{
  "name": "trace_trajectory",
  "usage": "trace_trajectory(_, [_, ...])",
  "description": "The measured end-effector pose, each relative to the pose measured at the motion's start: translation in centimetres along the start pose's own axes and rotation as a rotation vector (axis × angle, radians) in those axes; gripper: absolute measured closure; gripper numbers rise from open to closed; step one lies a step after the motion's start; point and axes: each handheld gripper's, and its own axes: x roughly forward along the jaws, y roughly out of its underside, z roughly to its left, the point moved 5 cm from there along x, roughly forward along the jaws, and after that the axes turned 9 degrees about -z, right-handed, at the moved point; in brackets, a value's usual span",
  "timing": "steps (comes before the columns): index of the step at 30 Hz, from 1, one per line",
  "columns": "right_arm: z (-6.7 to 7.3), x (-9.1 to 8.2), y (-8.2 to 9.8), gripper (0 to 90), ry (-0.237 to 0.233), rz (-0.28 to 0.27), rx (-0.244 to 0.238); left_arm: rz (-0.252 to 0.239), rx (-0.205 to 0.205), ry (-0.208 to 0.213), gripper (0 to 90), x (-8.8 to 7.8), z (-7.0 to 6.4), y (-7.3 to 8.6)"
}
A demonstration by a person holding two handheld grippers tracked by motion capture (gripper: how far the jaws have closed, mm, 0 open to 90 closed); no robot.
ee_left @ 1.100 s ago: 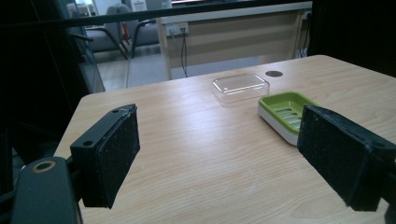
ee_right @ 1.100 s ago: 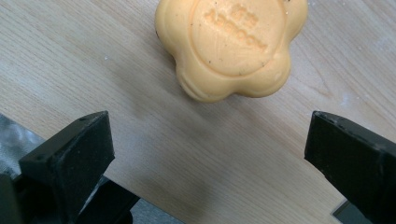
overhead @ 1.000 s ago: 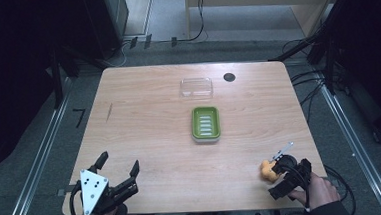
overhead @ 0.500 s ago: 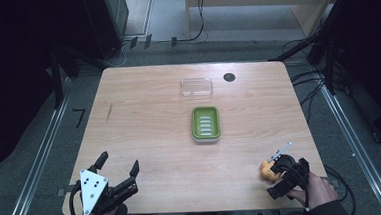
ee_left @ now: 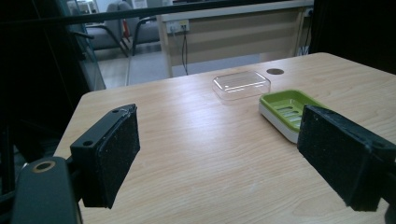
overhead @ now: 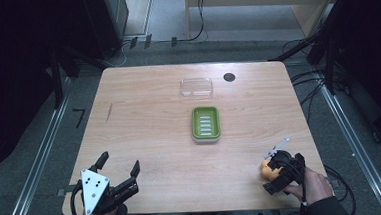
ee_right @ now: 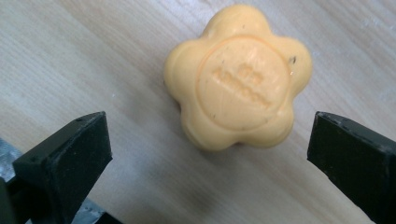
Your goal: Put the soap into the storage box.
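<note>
Pale wood grain covers the tabletop (overhead: 150, 140), with dark floor and cables around it. Right gripper (ee_right: 210, 154): its jaws stand wide apart and have just been opening further, with a yellow flower-shaped soap (ee_right: 238, 77) lying flat on the wood ahead of them, touched by neither pad. From the high view this soap (overhead: 267, 170) sits near the tabletop's near right corner, just beside the right gripper (overhead: 278, 175) and the hand that holds it. Left gripper (overhead: 118, 173): its jaws are also spread open with nothing between them, hovering at the near left corner. Farther out, a green soap dish (overhead: 205, 123) rests near the middle of the tabletop, well apart from the soap. Beyond it lies a clear plastic lid (overhead: 196, 86), close to a dark round hole (overhead: 229, 77).
</note>
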Motion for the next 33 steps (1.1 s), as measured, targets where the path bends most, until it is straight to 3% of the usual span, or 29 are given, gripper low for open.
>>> trace_trajectory(3, [-0.2, 0.21, -0.42, 0.0, -0.005, -0.012, -0.009, 0.001, 0.001, -0.001, 13.7, -0.03, 0.06, 0.04])
trace_trajectory(15, [-0.75, 0.61, -0.56, 18.8, -0.014, -0.01, -0.022, 0.004, 0.005, 0.005, 13.7, 0.18, -0.13, 0.02])
trace_trajectory(33, [-1.06, 1.07, -0.7, 29.1, 0.007, 0.018, -0.036, 0.001, 0.005, 0.009, 13.6, 0.23, -0.17, -0.01])
